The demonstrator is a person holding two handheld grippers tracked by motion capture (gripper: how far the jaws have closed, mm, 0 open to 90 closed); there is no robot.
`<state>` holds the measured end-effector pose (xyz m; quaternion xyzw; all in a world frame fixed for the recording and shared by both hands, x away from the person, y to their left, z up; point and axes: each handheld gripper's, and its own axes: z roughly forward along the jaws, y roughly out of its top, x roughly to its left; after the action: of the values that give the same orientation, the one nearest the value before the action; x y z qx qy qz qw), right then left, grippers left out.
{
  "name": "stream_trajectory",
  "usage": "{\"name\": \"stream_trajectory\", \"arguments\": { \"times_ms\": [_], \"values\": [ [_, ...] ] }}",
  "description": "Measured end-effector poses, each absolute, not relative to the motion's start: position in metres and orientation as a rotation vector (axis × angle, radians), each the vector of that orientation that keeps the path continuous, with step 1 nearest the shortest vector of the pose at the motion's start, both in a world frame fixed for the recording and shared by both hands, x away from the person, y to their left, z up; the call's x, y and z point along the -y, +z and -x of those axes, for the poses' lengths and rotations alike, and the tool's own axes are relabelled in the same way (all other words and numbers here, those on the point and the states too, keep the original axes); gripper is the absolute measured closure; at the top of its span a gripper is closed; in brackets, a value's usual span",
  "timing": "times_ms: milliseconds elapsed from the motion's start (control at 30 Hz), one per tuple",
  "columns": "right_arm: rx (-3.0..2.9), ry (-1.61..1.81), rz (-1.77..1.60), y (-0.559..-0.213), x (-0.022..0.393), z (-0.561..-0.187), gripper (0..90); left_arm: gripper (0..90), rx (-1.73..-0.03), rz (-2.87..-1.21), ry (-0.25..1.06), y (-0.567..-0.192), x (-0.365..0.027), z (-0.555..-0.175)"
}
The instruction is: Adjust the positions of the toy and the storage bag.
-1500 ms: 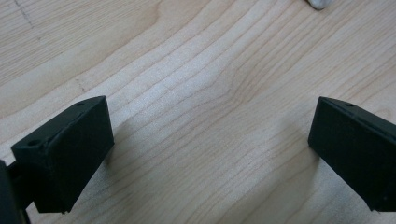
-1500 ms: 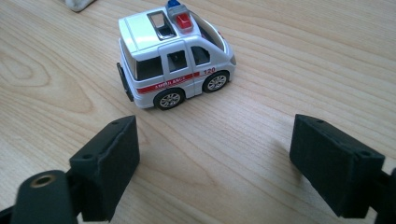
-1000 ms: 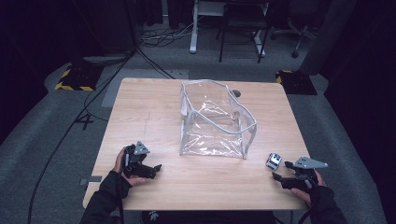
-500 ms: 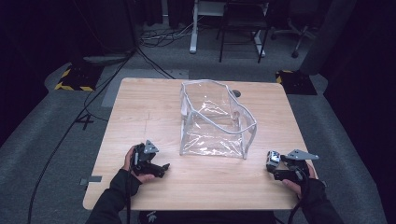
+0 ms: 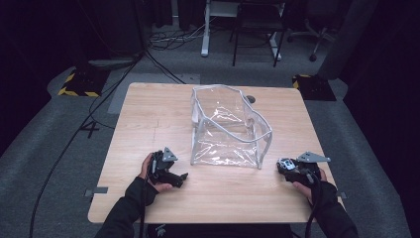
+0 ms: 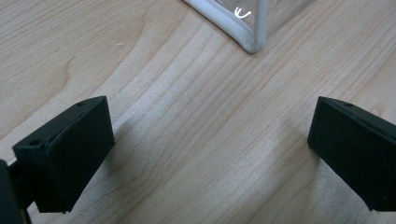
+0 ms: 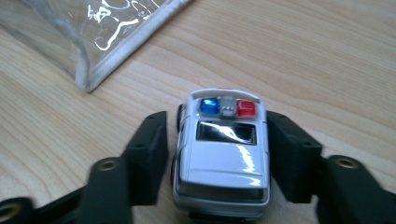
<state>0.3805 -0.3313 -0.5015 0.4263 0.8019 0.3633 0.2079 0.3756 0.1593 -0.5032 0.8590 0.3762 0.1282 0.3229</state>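
A clear plastic bag with white piping stands open in the middle of the wooden table. A small white toy police car sits off the bag's front right corner. My right gripper holds it: in the right gripper view the jaws press both flanks of the car, and the bag's corner lies just beyond. My left gripper rests low on the table at the bag's front left. Its jaws stand wide apart over bare wood, with the bag's corner ahead.
A small dark round object lies on the table behind the bag. Beyond the far edge are desk and chair legs, floor cables and yellow-black striped blocks.
My right gripper has moved left up to the toy car and now has it between its jaws. My left gripper has slid right toward the bag's front left corner.
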Motion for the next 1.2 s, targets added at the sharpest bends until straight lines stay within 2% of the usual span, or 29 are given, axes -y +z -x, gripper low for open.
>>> {"name": "stream_trajectory", "arguments": {
  "times_ms": [33, 633, 1200],
  "values": [
    [-2.23, 1.022, -1.183, -0.502, 0.33, -0.382, 47.4, 0.6, -0.987, -2.254, 0.337, -0.503, -0.159, -0.376],
    [-2.266, 1.025, -1.107, -0.501, 0.322, -0.406, 48.2, 1.5, -0.985, -2.255, 0.336, -0.503, -0.16, -0.374],
    [-2.246, 1.056, -1.164, -0.497, 0.308, -0.455, 48.3, 1.5, -0.987, -2.249, 0.354, -0.503, -0.161, -0.373]
  ]
}}
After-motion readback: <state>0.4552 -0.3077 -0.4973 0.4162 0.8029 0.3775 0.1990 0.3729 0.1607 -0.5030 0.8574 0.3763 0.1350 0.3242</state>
